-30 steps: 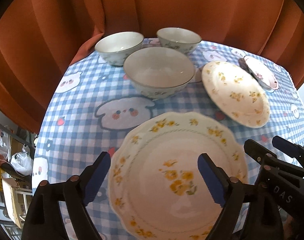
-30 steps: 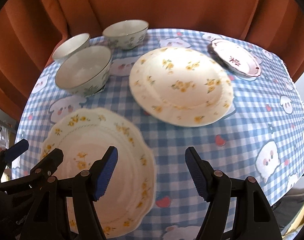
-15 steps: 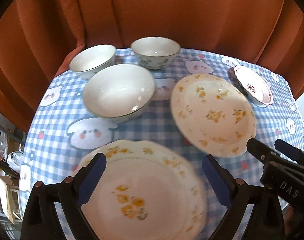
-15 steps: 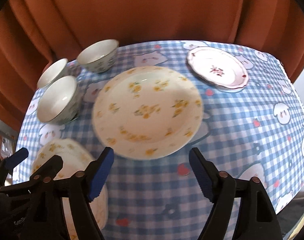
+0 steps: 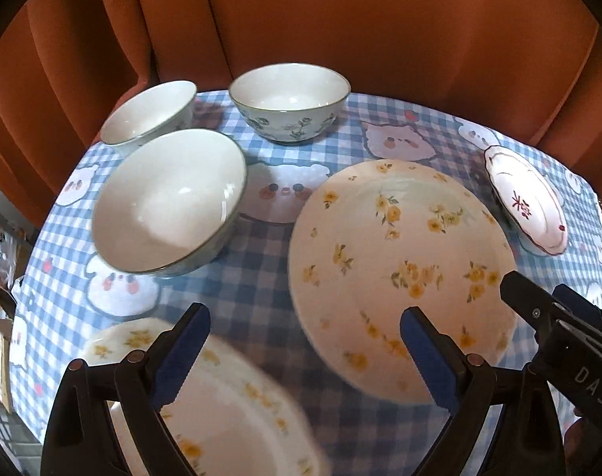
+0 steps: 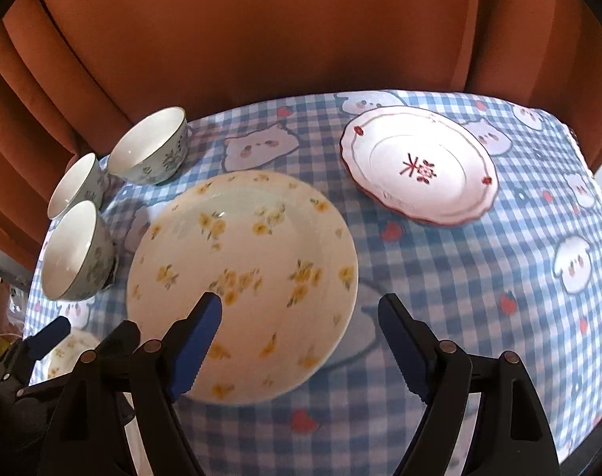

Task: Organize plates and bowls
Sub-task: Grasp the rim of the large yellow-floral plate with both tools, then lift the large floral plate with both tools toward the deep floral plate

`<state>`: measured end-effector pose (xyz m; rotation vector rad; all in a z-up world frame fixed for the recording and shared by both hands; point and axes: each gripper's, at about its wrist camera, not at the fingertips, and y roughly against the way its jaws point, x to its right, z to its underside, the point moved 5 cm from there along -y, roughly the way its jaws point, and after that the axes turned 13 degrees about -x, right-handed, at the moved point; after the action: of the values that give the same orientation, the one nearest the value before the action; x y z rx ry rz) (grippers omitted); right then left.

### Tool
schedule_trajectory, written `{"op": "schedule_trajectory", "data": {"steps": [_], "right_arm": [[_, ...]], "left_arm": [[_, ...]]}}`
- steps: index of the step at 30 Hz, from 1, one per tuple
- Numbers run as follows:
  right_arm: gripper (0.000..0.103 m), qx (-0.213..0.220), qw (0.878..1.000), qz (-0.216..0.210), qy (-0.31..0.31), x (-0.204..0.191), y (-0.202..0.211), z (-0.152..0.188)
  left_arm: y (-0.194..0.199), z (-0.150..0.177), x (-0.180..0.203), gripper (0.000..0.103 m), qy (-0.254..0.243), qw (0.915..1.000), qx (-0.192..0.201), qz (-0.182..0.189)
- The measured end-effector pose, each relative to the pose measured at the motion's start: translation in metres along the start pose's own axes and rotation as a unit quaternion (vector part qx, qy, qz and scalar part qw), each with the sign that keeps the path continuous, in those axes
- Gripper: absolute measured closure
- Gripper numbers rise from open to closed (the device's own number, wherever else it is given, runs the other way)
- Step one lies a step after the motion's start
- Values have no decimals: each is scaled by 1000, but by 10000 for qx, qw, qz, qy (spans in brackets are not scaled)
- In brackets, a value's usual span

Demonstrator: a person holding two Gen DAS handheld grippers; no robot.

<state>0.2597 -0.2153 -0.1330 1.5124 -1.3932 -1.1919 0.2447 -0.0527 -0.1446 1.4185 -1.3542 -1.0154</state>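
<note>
Hovering with fingers apart and empty, left gripper (image 5: pixel 301 351) and right gripper (image 6: pixel 299 343). Nothing stacked yet, apparently: three bowls (image 5: pixel 168 200), three plates (image 6: pixel 243 285) lie separate.

bowls (image 5: pixel 170 202) left | plate (image 5: pixel 400 269) centre | small plate (image 5: pixel 527 202) right

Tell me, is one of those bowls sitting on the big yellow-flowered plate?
No. All three bowls stand on the checked tablecloth, beside the yellow-flowered plate.

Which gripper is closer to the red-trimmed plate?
Right. The right gripper hangs over the yellow-flowered plate, next to the red-trimmed plate; the left gripper is farther left.
</note>
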Motion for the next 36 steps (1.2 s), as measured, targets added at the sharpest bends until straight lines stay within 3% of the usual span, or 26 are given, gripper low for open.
{"op": "schedule_trajectory", "data": {"steps": [12,18,21,30,36], "right_arm": [[21,-152,9999,13,-66,18,-53,-29],[40,-253,9997,19,20,20,-70,-40],[48,-341,9994,-20,96,18,-78,-41],[49,-452,9989,112,-4,20,-74,-37],[49,-580,9980,223,-125,34,-64,-16]], "left_arm": [[-40,-24,21,14,194,9995,-92,-236],[-55,-32,25,30,205,9994,-256,-132],[-55,-32,27,32,204,9994,-262,-67],[-52,-27,33,32,-58,9992,-383,-117],[-45,-3,45,33,-376,9978,-549,-56]]}}
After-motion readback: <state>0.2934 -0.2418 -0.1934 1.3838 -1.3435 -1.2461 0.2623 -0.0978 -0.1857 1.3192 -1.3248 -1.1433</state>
